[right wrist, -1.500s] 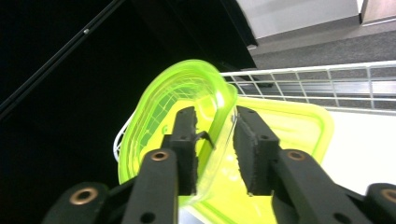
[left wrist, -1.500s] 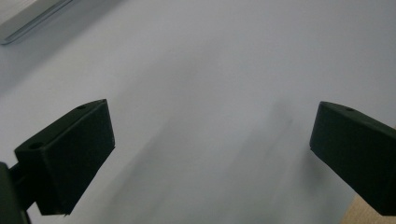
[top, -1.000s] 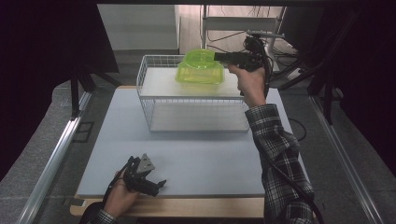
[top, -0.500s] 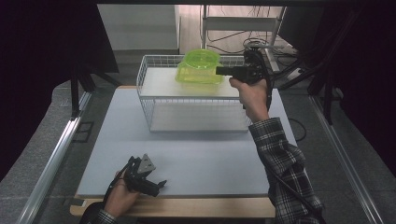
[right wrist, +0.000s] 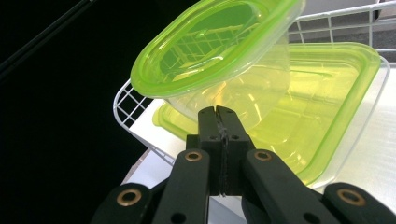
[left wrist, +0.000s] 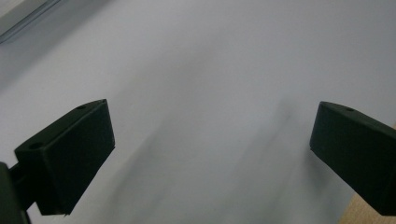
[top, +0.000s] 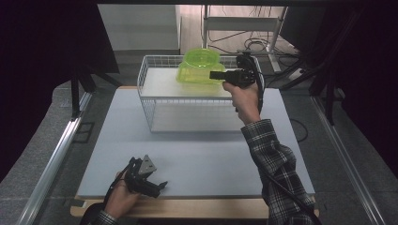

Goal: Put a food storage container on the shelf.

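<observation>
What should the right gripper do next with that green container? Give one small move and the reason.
Probably lower it a little before letting go. The right gripper is shut on the upper green container, which hangs tilted above a second green container lying in the wire basket. Whether the two touch is unclear. The left gripper rests open near the table's front edge, too far to steady anything.

Black two-jaw right gripper (right wrist: 219, 111): flat linked bars, brass-ringed pivots, a dark cable trailing behind. Behind its grip, a dark plaid sleeve (top: 274, 164) with pale checks. Black left gripper (left wrist: 210, 158) with blocky, wedge-shaped pads (left wrist: 70, 158), each bearing a small screw hole; grey three-cornered plate (top: 147, 164) on top.
</observation>
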A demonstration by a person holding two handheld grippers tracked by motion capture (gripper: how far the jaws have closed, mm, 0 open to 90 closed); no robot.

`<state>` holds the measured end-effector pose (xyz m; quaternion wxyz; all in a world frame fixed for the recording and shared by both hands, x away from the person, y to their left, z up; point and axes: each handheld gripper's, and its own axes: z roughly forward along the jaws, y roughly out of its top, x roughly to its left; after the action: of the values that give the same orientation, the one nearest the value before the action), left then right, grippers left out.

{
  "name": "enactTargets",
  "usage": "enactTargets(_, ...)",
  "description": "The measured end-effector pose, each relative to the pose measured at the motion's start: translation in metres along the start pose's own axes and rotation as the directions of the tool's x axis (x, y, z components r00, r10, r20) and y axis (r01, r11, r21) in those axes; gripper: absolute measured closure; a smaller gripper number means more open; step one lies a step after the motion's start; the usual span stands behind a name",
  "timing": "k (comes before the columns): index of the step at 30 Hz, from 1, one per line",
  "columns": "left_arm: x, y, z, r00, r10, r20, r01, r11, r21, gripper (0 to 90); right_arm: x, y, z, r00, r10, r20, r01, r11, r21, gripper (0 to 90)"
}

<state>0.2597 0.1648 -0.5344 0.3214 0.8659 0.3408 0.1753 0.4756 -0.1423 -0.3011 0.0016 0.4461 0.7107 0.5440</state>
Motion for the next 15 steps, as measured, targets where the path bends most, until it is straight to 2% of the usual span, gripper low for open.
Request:
enactTargets(4, -0.0001, 0.0000, 0.0002, 1.0000, 0.001, -0.001, -0.001, 1.0000, 0.000, 0.0, -0.0038, 0.0019, 0.0006, 0.9999, 0.015, 0.007, -0.015, 1.000, -0.006, 89.1)
enactTargets(10, 0.0004, 0.0001, -0.0005, 1.0000, -0.003, -0.003, 0.003, 1.0000, -0.006, 0.0, -0.0059, -0.0023, -0.0048, 1.0000, 0.000, -0.002, 0.000, 1.000, -0.007, 88.7)
enactTargets(15, 0.0018, 0.0003, -0.0019, 0.9999, -0.013, -0.003, 0.013, 0.9998, -0.015, 0.0, -0.0032, -0.0062, -0.0084, 0.9995, -0.032, -0.001, 0.032, 0.999, 0.012, 77.2)
